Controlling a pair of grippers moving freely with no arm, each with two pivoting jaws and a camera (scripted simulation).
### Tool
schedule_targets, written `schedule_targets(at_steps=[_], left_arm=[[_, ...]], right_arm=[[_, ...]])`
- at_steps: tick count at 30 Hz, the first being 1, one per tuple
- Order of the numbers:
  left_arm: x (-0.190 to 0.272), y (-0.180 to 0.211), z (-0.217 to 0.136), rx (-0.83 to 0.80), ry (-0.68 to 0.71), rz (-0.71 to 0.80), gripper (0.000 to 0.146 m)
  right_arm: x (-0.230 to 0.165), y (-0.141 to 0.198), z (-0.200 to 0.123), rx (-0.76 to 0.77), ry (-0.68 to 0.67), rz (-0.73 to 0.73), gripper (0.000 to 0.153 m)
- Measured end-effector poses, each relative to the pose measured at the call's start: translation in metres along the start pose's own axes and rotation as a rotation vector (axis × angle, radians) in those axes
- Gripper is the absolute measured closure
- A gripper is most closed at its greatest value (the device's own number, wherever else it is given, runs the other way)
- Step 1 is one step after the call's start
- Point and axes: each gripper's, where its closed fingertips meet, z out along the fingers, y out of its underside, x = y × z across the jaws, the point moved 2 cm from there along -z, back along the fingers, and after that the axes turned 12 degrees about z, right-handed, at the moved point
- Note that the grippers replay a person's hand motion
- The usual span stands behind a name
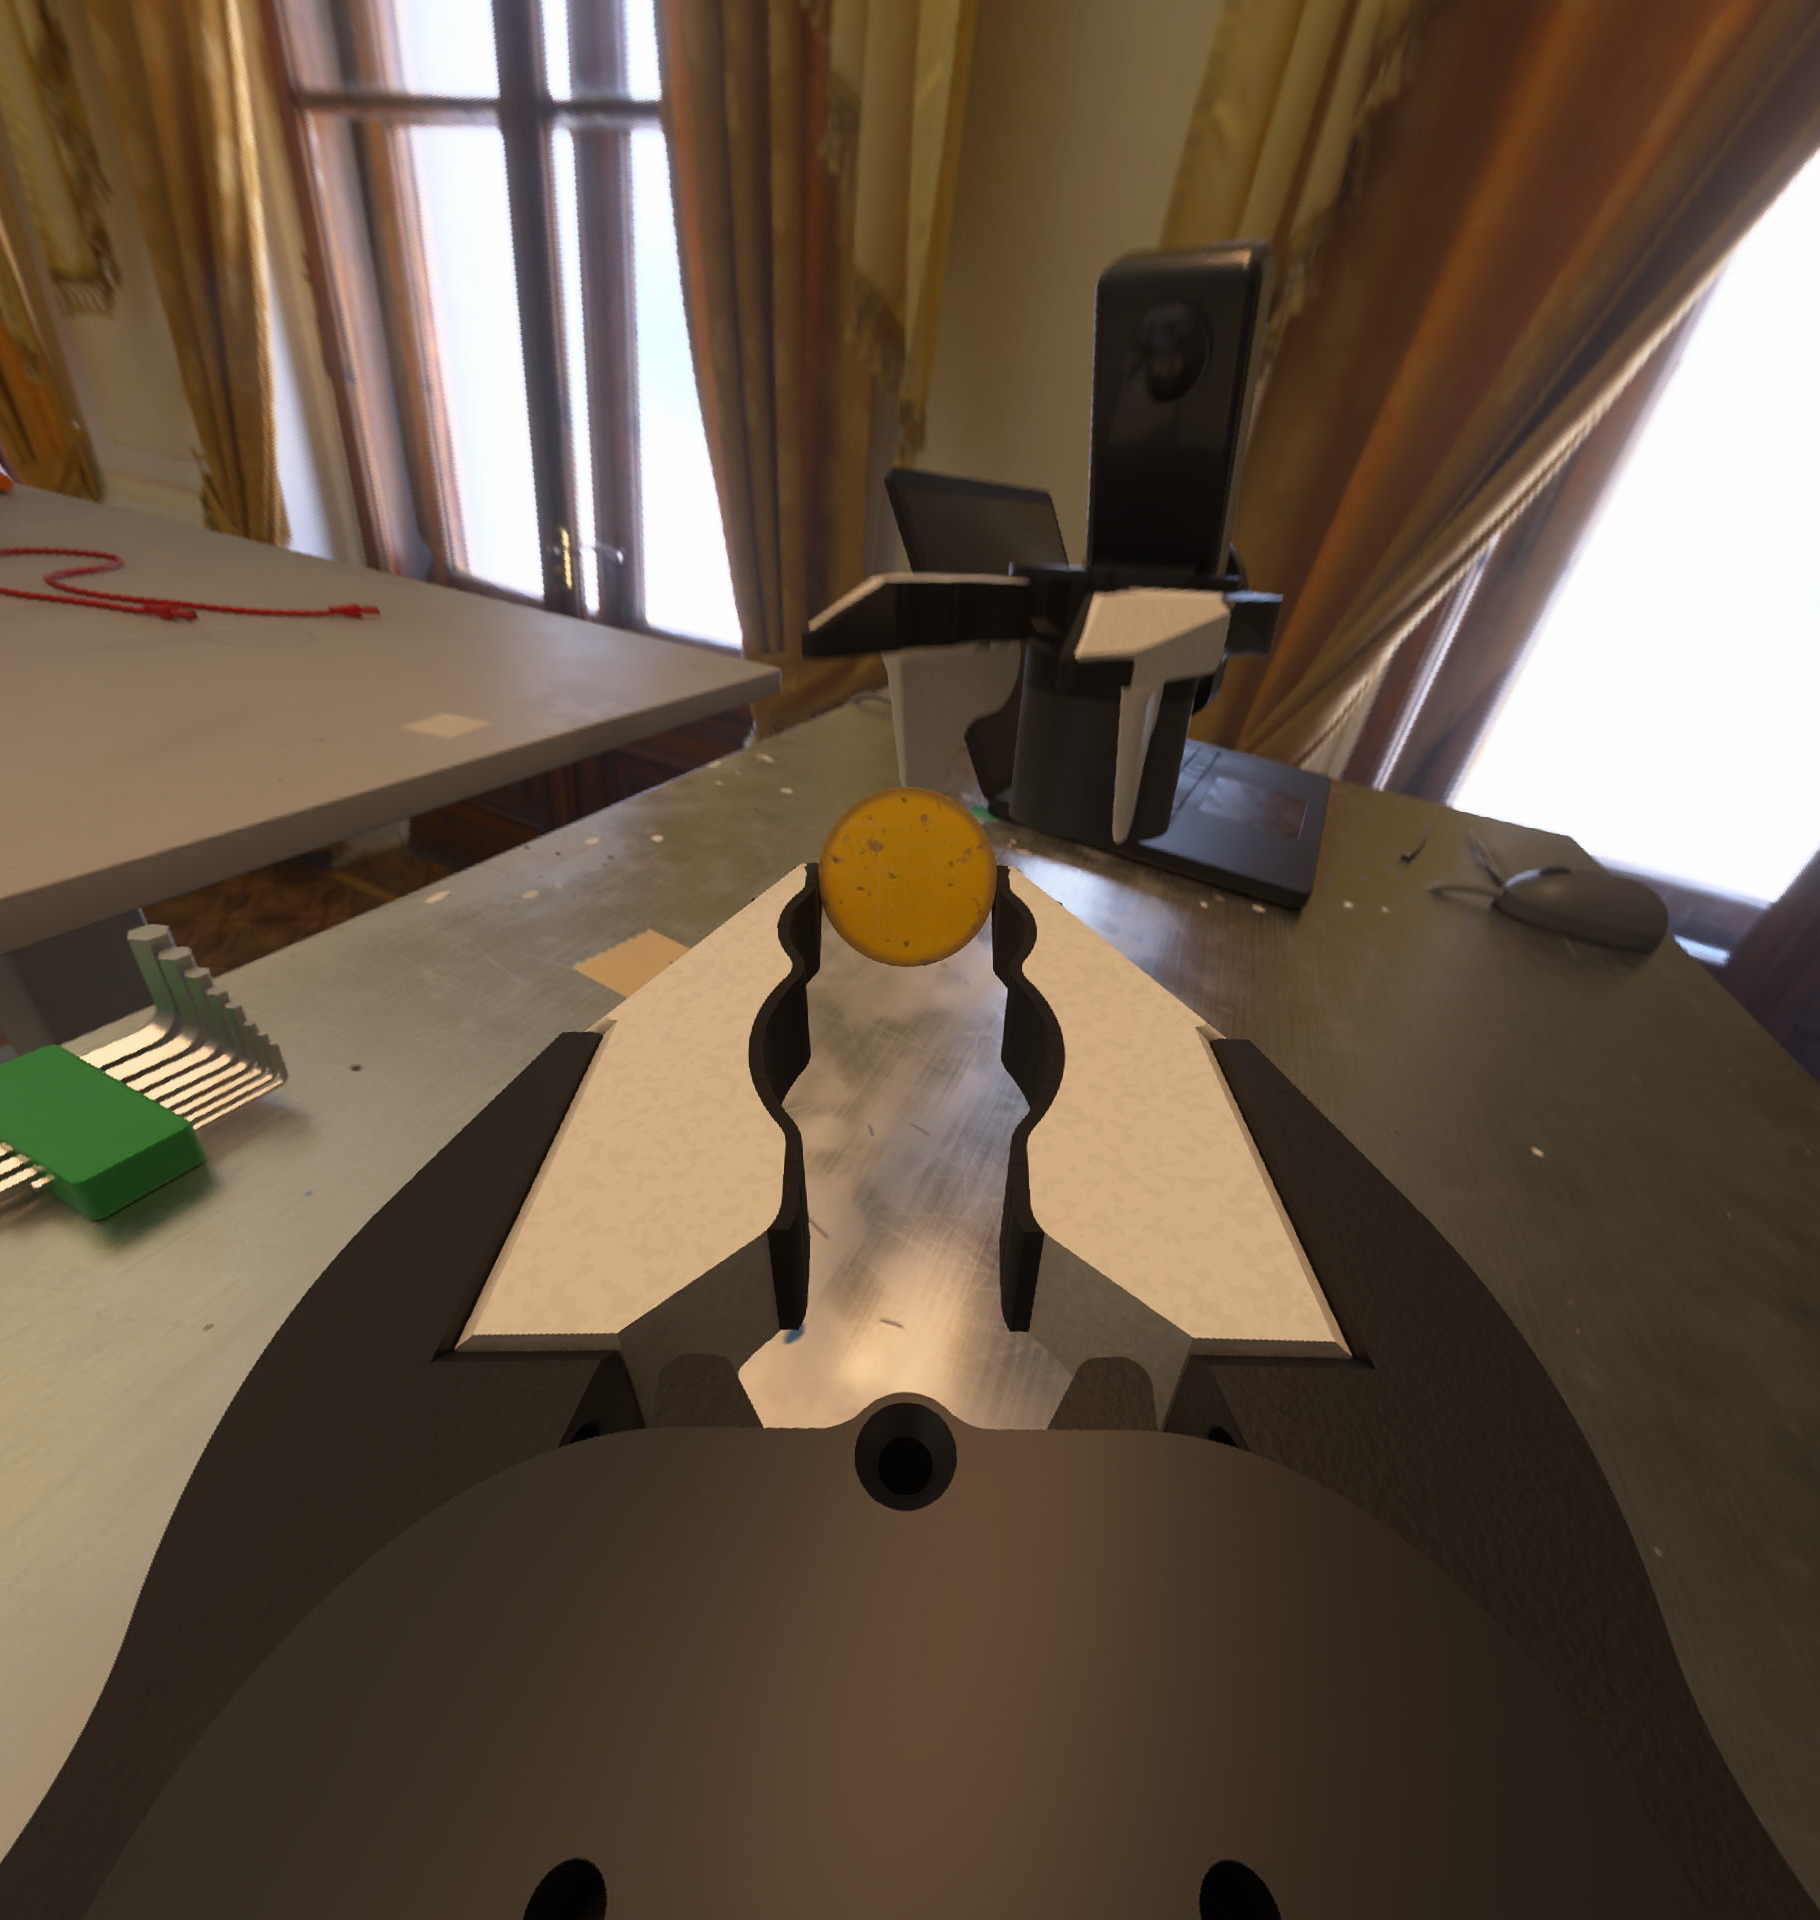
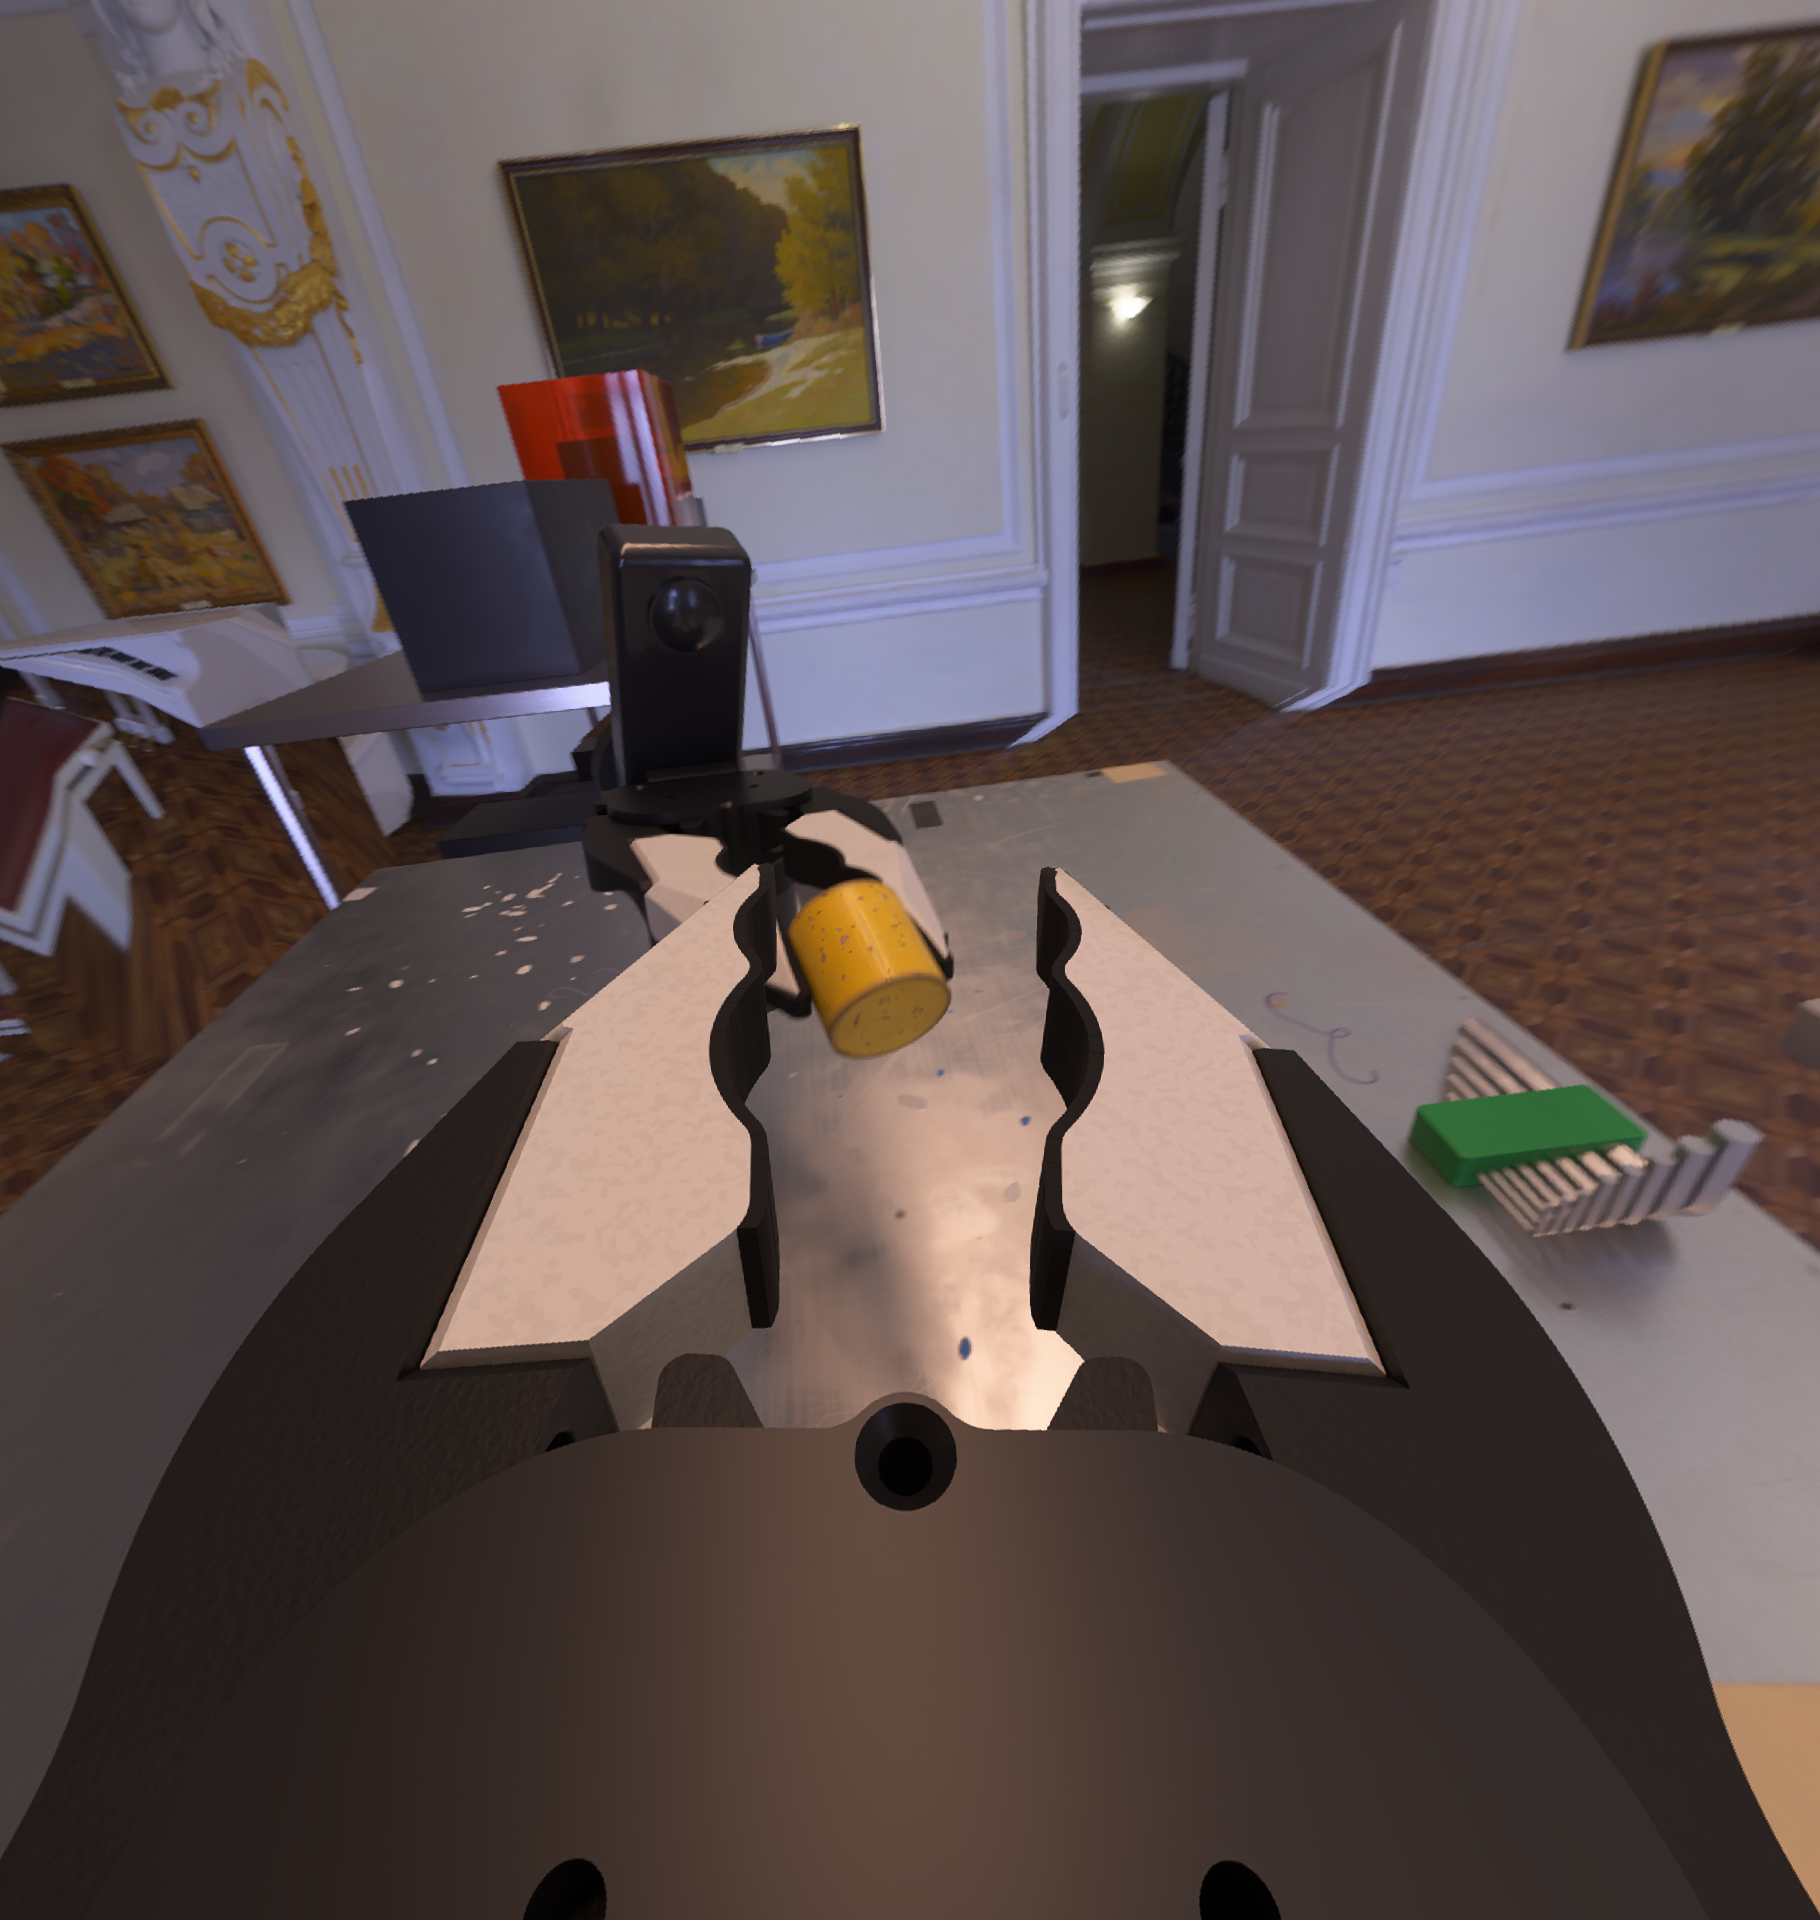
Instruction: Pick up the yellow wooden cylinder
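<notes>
The yellow wooden cylinder (image 1: pixel 906 878) sits end-on between the tips of my left gripper (image 1: pixel 906 894), which is shut on it. In the right wrist view the cylinder (image 2: pixel 870 966) is tilted in the left gripper (image 2: pixel 859 971) and looks clear of the worn metal table (image 2: pixel 366 1091). My right gripper (image 2: pixel 906 894) is open and empty, facing the cylinder from a short distance. It also shows in the left wrist view (image 1: pixel 1025 800), just behind the cylinder, fingers pointing down.
A green-holdered set of hex keys (image 1: pixel 85 1122) lies at the table's left side, also in the right wrist view (image 2: pixel 1550 1153). A black flat pad (image 1: pixel 1249 821) and a grey mouse (image 1: pixel 1581 909) lie at the far right. A second grey table carries a red rope (image 1: pixel 158 603).
</notes>
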Motion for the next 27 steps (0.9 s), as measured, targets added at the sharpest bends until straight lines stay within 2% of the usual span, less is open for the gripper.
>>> schedule_targets(at_steps=[5,15,20,22,23,25,27], left_arm=[[-0.003,-0.002,-0.006,0.016,-0.018,0.028,0.114],[0.011,0.01,0.002,-0.067,0.017,0.101,0.114],[0.009,0.02,0.005,-0.124,0.019,0.082,0.114],[0.009,0.025,0.007,-0.156,0.02,0.076,0.114],[0.01,0.026,0.008,-0.161,0.025,0.078,0.114],[0.012,0.027,0.009,-0.158,0.035,0.084,0.114],[0.012,0.028,0.01,-0.166,0.034,0.086,0.114]], right_arm=[[0.0,0.013,0.01,-0.057,-0.029,0.037,0.1],[-0.005,0.02,0.018,-0.057,-0.06,0.04,0.104],[-0.008,0.02,0.018,-0.047,-0.079,0.02,0.121],[-0.007,0.02,0.017,-0.043,-0.077,0.016,0.145],[-0.005,0.019,0.016,-0.037,-0.06,0.013,0.153],[-0.004,0.017,0.015,-0.027,-0.059,0.017,0.153],[-0.003,0.014,0.014,-0.009,-0.061,0.039,0.14]])
